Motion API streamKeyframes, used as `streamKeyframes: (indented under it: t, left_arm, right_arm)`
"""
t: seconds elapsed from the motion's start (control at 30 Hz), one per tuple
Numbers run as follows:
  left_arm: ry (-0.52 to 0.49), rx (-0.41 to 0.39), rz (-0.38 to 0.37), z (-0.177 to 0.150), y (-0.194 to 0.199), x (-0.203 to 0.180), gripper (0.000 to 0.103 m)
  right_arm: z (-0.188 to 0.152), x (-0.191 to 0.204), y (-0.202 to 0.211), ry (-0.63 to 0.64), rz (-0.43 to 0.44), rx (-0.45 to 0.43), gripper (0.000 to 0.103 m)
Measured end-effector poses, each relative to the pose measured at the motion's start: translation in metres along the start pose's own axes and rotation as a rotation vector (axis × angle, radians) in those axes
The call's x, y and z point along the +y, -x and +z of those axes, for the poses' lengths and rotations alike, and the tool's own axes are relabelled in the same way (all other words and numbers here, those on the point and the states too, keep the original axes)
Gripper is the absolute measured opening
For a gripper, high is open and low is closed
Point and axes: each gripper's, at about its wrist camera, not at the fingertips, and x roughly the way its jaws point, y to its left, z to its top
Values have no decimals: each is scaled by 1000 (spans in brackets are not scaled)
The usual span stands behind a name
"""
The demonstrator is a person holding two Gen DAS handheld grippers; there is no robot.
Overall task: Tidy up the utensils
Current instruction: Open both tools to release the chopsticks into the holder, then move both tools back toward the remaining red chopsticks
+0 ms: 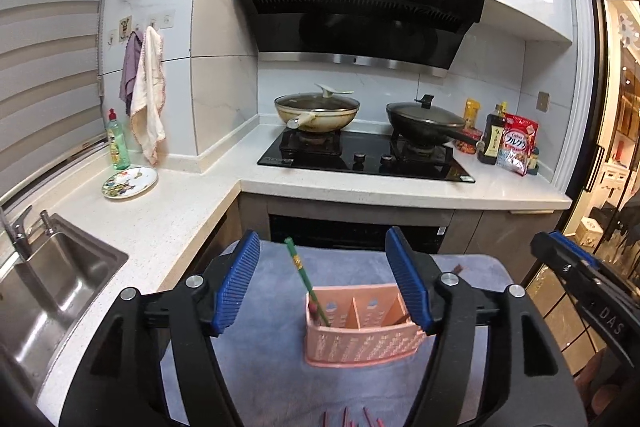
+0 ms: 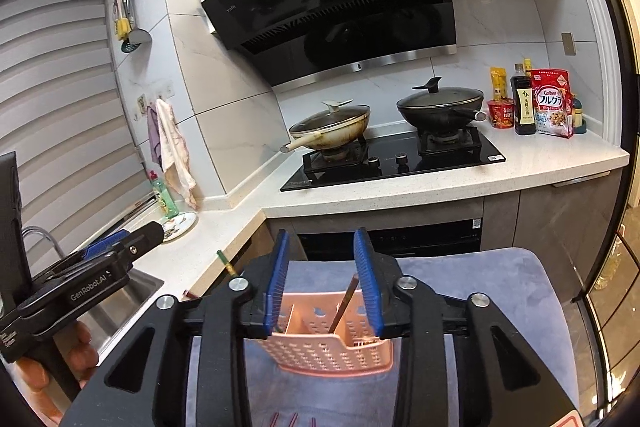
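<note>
A pink perforated utensil holder (image 1: 360, 339) (image 2: 320, 343) stands on a blue-grey cloth (image 1: 280, 379). A green chopstick (image 1: 305, 279) leans in its left compartment, between the wide-apart fingers of my left gripper (image 1: 322, 285), untouched. A brown chopstick (image 2: 344, 303) stands further right in the holder, inside the gap of my right gripper (image 2: 322, 283), near the right pad (image 2: 368, 287) but not pinched. Each gripper also shows in the other's view: the right gripper (image 1: 572, 259), the left gripper (image 2: 136, 241) in a hand. Red chopstick tips (image 1: 348, 419) (image 2: 292, 419) lie on the cloth below.
Behind the cloth runs an L-shaped white counter (image 1: 192, 211) with a steel sink (image 1: 52, 287) at left, a patterned plate (image 1: 130, 182) and a green bottle (image 1: 118, 143). Two lidded woks (image 1: 316, 111) (image 1: 428, 121) sit on the black hob, and bottles and a cereal bag (image 2: 554, 103) stand at right.
</note>
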Motion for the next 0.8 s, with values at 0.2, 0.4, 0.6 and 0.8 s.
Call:
streamKeyframes:
  t: [0.2,0.4,0.6,0.8]
  left_arm:
    - [-64,70,49,-29,27,-7,62]
    - [-67,152,53,-68,47,-7,63]
    - [-62,233,69,-125,63,6,67]
    - [-44,323,87,-182,67,22,67]
  right_arm:
    - [-32,1,38,21,-11,49,35]
    - [-74,5,70,74,-26,122,35]
    - [-126,1,93,94,-32,234,36]
    - [-183,-3,103,93,-43,344,35]
